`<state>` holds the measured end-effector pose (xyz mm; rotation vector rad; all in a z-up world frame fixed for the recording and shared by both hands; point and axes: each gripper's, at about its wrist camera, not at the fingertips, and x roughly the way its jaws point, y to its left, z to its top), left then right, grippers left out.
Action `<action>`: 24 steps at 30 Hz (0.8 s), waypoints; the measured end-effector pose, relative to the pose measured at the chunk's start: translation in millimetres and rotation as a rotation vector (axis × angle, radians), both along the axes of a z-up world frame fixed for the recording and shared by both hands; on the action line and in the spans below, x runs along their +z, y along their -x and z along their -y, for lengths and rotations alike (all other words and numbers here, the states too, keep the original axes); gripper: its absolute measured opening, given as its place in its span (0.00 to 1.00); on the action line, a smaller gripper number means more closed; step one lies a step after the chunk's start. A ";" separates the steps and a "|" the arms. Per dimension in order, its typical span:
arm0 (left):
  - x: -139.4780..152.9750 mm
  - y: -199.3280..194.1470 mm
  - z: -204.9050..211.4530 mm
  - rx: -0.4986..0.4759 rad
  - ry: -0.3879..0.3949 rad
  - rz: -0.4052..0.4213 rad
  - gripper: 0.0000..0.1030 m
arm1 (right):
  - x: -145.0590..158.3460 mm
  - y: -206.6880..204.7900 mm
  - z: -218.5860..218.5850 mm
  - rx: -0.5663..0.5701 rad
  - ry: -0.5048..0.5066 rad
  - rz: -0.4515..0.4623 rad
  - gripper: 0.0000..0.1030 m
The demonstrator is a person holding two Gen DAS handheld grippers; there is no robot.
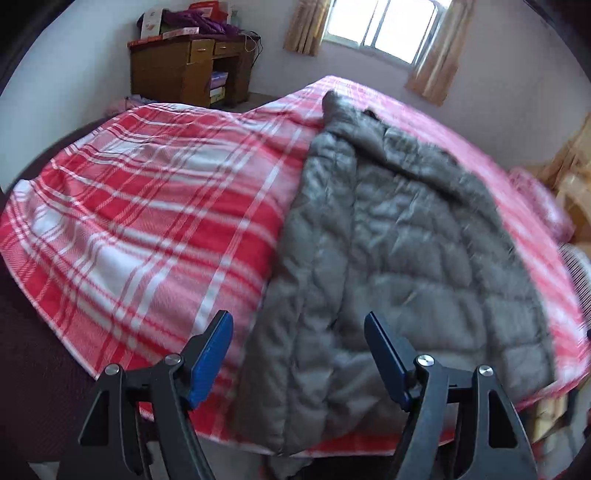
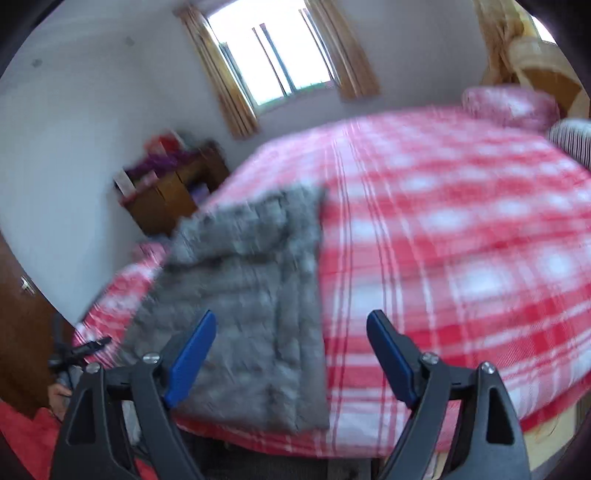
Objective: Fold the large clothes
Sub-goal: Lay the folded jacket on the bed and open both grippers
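Observation:
A grey quilted puffer jacket (image 1: 388, 258) lies lengthwise on the red and white plaid bed (image 1: 147, 206), its hem hanging a little over the near edge. My left gripper (image 1: 298, 332) is open and empty, hovering above the jacket's near hem. In the right wrist view the jacket (image 2: 243, 295) lies left of centre on the bed (image 2: 461, 240). My right gripper (image 2: 291, 332) is open and empty, above the jacket's right edge near the bed's front. The left gripper (image 2: 88, 347) shows at the far left of that view. The right wrist view is blurred.
A wooden desk (image 1: 192, 66) piled with boxes and clothes stands against the far wall beside a curtained window (image 1: 376, 26). A pink pillow (image 2: 509, 105) and a wooden headboard (image 2: 535, 55) are at the bed's right end. A brown door (image 2: 22, 325) is at left.

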<state>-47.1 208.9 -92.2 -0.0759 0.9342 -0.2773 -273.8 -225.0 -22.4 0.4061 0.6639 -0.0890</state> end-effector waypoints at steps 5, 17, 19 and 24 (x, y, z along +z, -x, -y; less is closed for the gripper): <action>-15.7 11.8 0.5 -0.025 -0.099 -0.014 0.71 | -63.6 -31.2 -31.2 0.026 0.093 -0.182 0.81; -47.6 14.6 -1.8 -0.057 0.081 -0.119 0.68 | -116.3 -32.8 -51.8 0.130 0.137 -0.347 0.55; -49.5 15.0 -1.2 -0.066 0.098 -0.133 0.50 | -118.6 -34.4 -46.9 0.111 0.087 -0.338 0.56; -46.2 19.1 0.4 -0.095 0.154 -0.130 0.21 | -119.2 -39.6 -57.3 0.137 0.098 -0.332 0.19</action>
